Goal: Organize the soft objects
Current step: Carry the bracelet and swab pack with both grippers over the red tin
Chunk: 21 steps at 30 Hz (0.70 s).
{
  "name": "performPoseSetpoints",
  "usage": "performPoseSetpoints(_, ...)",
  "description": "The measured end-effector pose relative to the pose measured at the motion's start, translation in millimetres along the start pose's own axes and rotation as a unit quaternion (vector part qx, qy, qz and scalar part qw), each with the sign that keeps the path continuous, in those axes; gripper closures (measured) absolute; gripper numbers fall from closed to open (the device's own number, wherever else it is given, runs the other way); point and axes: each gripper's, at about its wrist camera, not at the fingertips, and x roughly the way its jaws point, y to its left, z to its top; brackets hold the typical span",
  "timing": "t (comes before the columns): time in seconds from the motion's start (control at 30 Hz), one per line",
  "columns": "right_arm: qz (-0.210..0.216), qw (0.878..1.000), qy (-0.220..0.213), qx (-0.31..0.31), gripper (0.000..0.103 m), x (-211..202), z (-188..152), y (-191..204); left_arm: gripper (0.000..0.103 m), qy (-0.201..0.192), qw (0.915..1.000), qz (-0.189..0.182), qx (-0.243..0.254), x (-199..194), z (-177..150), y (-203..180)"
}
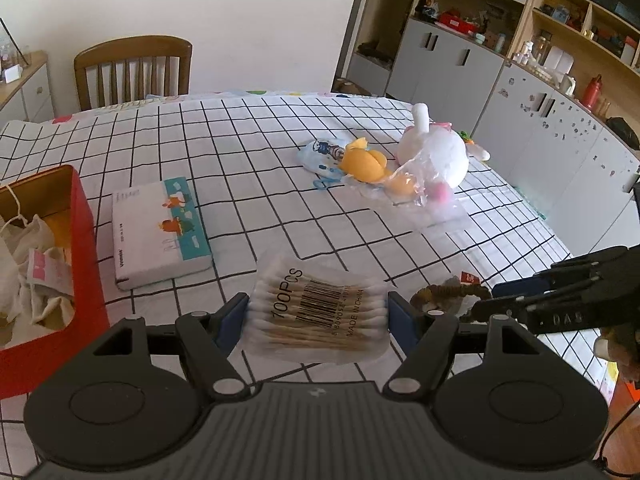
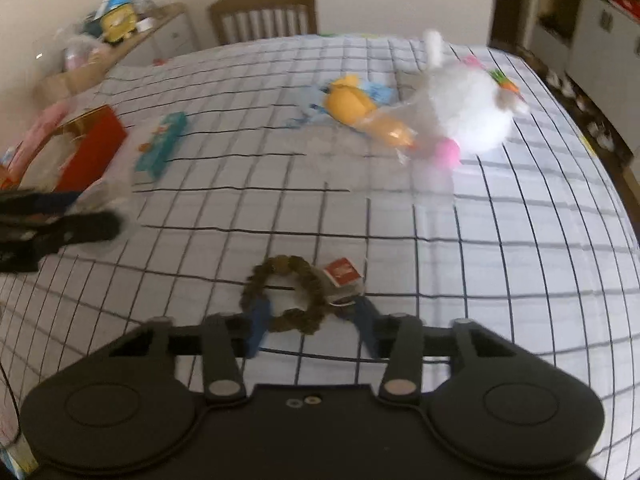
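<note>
- Table: white cloth with a black grid, draped flat.
- Red box: square, open-topped, at the table's left edge; crumpled cream cloth inside.
- White plush: fluffy and rounded, at the far right, partly in clear film.
- Tissue pack: flat rectangle with a teal band, beside the box.
- Yellow plush: smooth, just left of the white plush.
- Left gripper: tilted down, its blue pads clamped on the swab pack, a clear bag of wooden-stemmed swabs, raised over the near table.
- Right gripper: tilted down, jaws partly apart, straddling the scrunchie, a brown ruffled ring with a red tag, lying on the cloth; a grip cannot be told.
</note>
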Motion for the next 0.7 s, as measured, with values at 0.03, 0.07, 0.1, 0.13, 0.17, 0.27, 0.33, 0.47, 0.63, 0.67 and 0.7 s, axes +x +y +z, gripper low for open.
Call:
performPoseSetpoints(0.03, 0.006, 1.0, 0.005, 0.007, 0.066, 0.7, -0.4, -1.5, 0.03, 0.001, 1.0, 0.001, -0.001, -0.3, -1.1, 0.8)
performPoseSetpoints(0.07, 0.01, 1.0, 0.01, 0.013, 0.067, 2.1, -1.1, -1.9, 0.03, 0.002, 1.0, 0.001, -0.002, -0.4, -2.1, 1.6)
performPoseSetpoints(0.1, 0.013, 1.0, 0.011, 0.015, 0.072, 3.0, -2.3, -1.3, 0.03, 0.002, 1.0, 0.002, -0.004, -0.7, -3.0, 2.6)
performPoseSetpoints(0.13, 0.015, 1.0, 0.012, 0.015, 0.085, 3.6, -3.3, -0.1, 0.03, 0.002, 1.0, 0.002, -0.005, -1.0, -3.5, 3.3)
performPoseSetpoints(0.17, 0.013, 1.0, 0.012, 0.016, 0.091, 4.3, -4.2, 1.1, 0.03, 0.002, 1.0, 0.003, -0.005, -1.2, -3.6, 3.7)
performPoseSetpoints(0.27, 0.009, 1.0, 0.004, 0.023, 0.095, 2.7, -5.3, 3.0, 0.03, 0.001, 1.0, 0.004, -0.006, -2.1, -3.9, 5.3)
performPoseSetpoints(0.33, 0.001, 1.0, -0.003, 0.016, 0.096, -0.6, -5.1, 5.3, 0.03, 0.0, 1.0, 0.003, -0.007, -2.5, -3.8, 5.9)
performPoseSetpoints(0.47, 0.013, 1.0, -0.012, 0.014, 0.096, -12.4, -3.3, 8.6, 0.03, -0.002, 1.0, 0.0, -0.006, -4.5, -3.3, 5.5)
performPoseSetpoints(0.63, 0.042, 0.998, -0.042, 0.004, 0.096, -38.3, 3.4, 18.4, 0.03, -0.006, 1.0, -0.003, -0.005, -9.1, -1.0, 4.9)
performPoseSetpoints(0.67, 0.048, 0.998, -0.047, 0.002, 0.096, -42.7, 5.8, 20.8, 0.03, -0.007, 1.0, -0.005, -0.004, -11.1, 0.0, 5.0)
performPoseSetpoints(0.7, 0.054, 0.997, -0.052, -0.003, 0.096, -47.1, 9.1, 24.1, 0.03, -0.008, 0.9999, -0.006, -0.003, -13.0, 0.8, 5.1)
